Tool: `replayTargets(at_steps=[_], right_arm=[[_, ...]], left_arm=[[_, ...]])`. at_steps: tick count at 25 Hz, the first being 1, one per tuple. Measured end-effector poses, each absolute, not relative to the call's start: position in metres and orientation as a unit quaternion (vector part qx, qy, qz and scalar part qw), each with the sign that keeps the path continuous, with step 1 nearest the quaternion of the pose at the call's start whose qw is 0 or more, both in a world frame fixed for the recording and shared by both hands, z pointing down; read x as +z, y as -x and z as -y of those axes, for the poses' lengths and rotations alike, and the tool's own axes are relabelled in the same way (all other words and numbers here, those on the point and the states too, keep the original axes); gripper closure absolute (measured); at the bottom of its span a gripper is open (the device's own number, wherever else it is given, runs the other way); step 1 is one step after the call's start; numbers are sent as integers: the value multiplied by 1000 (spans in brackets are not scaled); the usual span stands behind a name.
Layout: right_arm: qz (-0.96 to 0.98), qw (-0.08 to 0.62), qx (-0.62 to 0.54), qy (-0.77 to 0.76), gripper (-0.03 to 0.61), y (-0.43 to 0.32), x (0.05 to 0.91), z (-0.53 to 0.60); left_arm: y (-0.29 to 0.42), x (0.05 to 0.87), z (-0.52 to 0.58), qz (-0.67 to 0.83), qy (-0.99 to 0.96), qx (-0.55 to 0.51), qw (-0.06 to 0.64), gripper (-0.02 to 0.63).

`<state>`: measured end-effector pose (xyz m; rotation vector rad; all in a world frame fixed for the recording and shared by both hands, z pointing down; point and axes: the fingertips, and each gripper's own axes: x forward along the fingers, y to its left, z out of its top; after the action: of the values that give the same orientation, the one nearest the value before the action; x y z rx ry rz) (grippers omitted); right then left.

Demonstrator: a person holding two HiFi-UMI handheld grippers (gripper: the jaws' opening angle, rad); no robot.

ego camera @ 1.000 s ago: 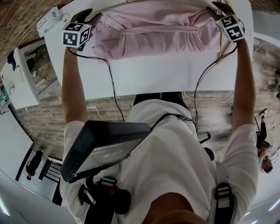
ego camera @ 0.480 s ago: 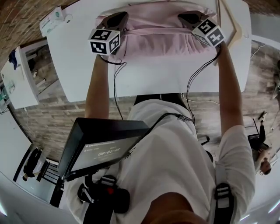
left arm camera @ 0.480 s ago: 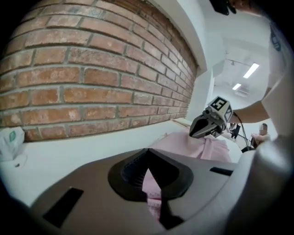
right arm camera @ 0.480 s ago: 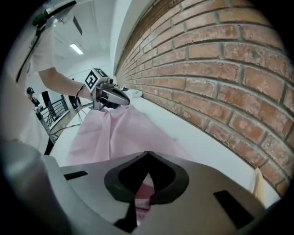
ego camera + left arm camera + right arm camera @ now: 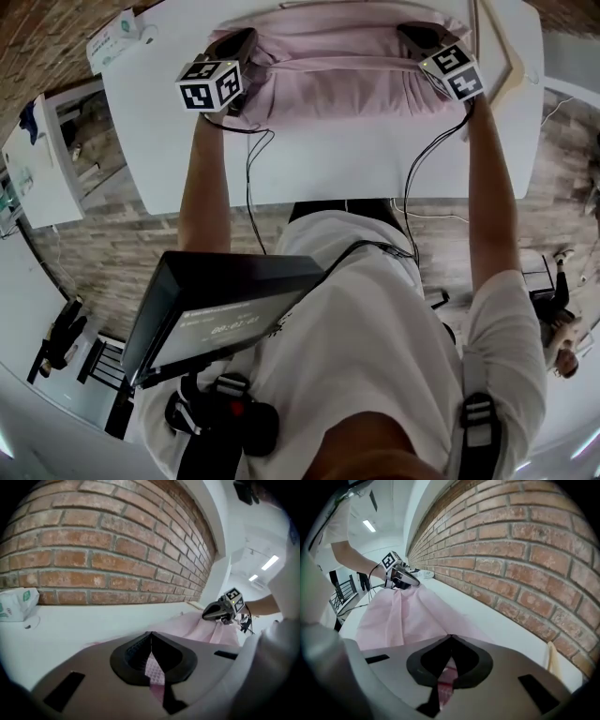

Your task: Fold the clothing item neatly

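Pink garment (image 5: 337, 84) pinched at both ends on the white table (image 5: 328, 159).
Left gripper (image 5: 246, 39), its jaws having just been closing, and right gripper (image 5: 410, 35) each clamped a fold of fabric.

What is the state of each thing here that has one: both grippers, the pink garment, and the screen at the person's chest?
left gripper: shut on the pink garment, jaws just closed.
right gripper: shut on the pink garment.
pink garment: creased, lying on the white table, pinched at both sides.
screen: lit, showing figures.
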<state>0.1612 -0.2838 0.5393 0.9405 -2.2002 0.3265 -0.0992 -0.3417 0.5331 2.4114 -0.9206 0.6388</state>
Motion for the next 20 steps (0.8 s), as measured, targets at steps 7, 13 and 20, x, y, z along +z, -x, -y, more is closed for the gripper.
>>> replayTargets(at_steps=[7,13,20], right_arm=[[837,245,162,-461,574,-211,471,174],[797,322,193,-473,574,-223,548,142],[779,315,199,-505,574,-244,558,150]], left_arm=[[69,452,228,304,-912,184,204,611],[92,535,215,378,-863,243,229,611],[103,523,227,393,-866,206,231,611]])
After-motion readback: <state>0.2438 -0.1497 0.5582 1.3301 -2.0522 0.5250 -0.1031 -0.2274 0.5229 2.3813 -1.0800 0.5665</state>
